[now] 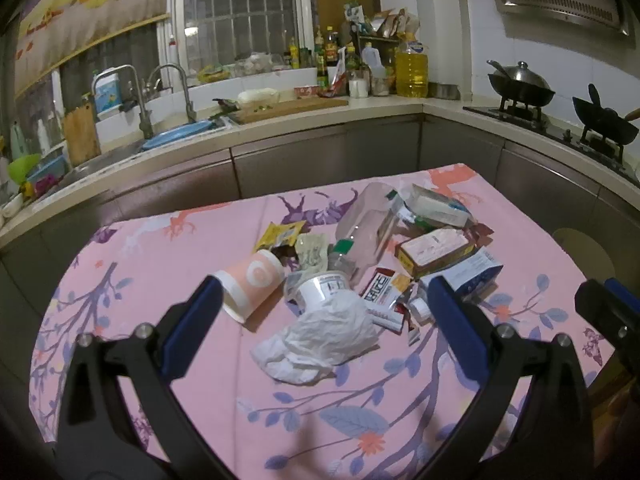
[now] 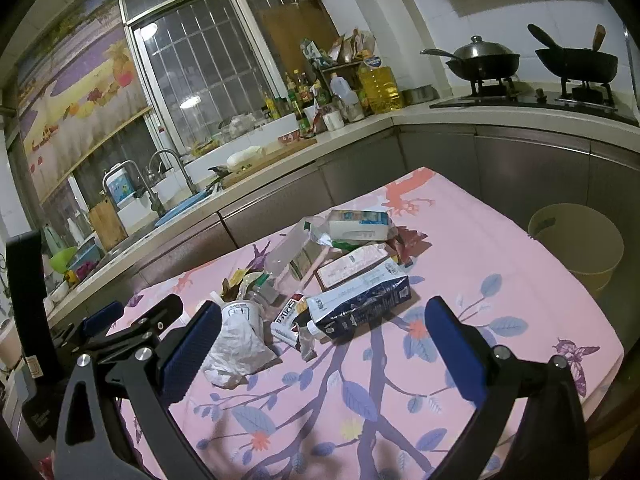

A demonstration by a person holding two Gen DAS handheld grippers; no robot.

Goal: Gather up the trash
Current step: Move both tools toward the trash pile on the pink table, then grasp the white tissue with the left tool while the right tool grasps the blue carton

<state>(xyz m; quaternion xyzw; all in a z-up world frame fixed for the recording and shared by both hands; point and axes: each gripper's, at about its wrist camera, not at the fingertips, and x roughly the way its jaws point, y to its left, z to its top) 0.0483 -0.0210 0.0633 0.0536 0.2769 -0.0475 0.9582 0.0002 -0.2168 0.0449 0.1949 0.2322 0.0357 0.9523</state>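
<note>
A heap of trash lies on the pink flowered tablecloth (image 1: pixel 160 272). It holds a crumpled white tissue (image 1: pixel 320 340), a pink paper cup (image 1: pixel 252 284) on its side, a clear plastic bottle (image 1: pixel 368 228), a yogurt cup (image 1: pixel 324 288), a dark blue carton (image 2: pixel 360 304), a pink box (image 1: pixel 434 250) and several wrappers. My left gripper (image 1: pixel 324 312) hangs open above the near side of the heap, over the tissue. My right gripper (image 2: pixel 324 336) is open too, just before the blue carton. A beige bin (image 2: pixel 576 248) stands past the table's right edge.
Behind the table runs a kitchen counter with a sink (image 1: pixel 120 152), a cutting board (image 1: pixel 296 108), bottles and a big oil jug (image 1: pixel 412 68). Two woks (image 2: pixel 484 60) sit on the stove at the right. In the right wrist view the left gripper (image 2: pixel 132 320) shows at the left.
</note>
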